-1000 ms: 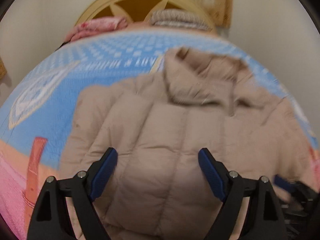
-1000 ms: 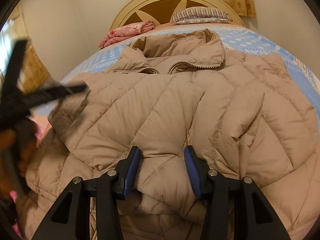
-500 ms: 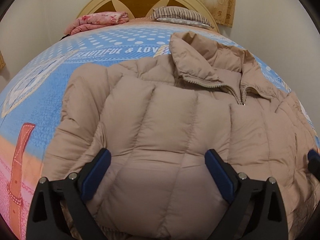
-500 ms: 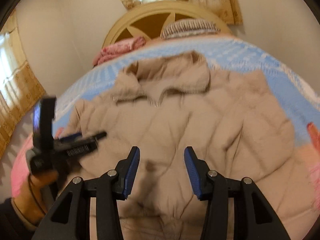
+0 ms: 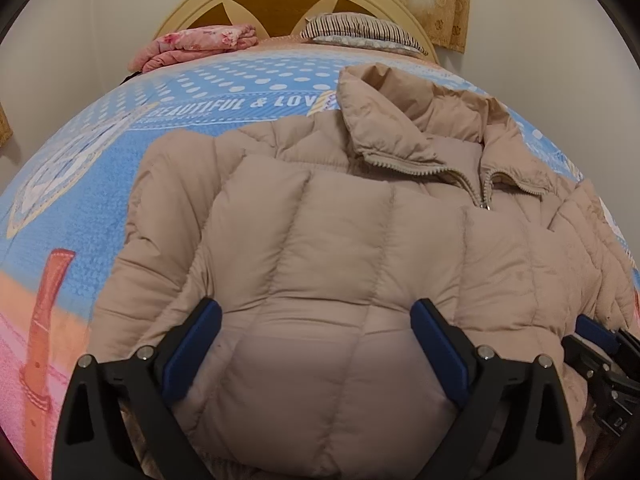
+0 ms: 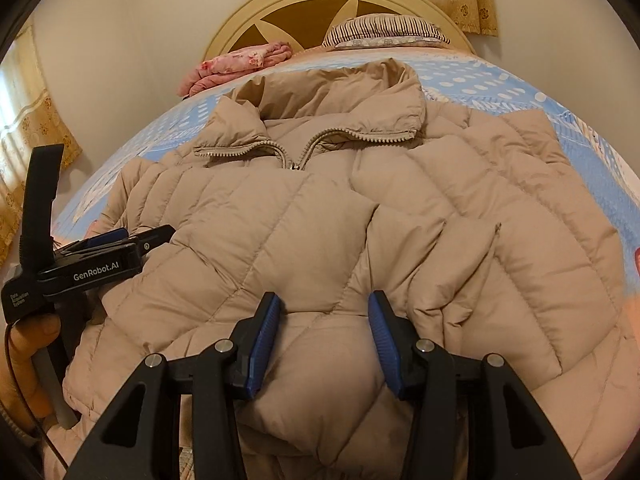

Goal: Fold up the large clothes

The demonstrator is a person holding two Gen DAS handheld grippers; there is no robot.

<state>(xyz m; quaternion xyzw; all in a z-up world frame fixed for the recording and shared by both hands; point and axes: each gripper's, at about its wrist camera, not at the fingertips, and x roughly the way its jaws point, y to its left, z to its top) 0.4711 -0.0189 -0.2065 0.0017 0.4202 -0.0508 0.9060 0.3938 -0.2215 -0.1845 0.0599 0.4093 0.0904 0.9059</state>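
Note:
A beige puffer jacket (image 5: 340,240) lies front up on the bed, zipped, its collar (image 6: 332,96) toward the headboard. One sleeve (image 6: 460,240) is folded in across the chest. My left gripper (image 5: 316,320) stands wide open over the jacket's lower left part; the padding bulges between its blue fingers (image 5: 196,336) without being pinched. My right gripper (image 6: 324,320) is about half open just above the lower front, gripping nothing. In the right wrist view a hand (image 6: 28,360) holds the left gripper (image 6: 100,256) at the jacket's left edge.
The bed has a blue patterned sheet (image 5: 100,184). A folded pink blanket (image 5: 196,46) and a striped pillow (image 5: 360,30) lie at the curved headboard (image 6: 320,4). Curtains (image 6: 28,128) hang on the left and behind the bed.
The left jaws have spread a little wider over the jacket. The right gripper drew back from the jacket half a second ago and is close over its lower front again.

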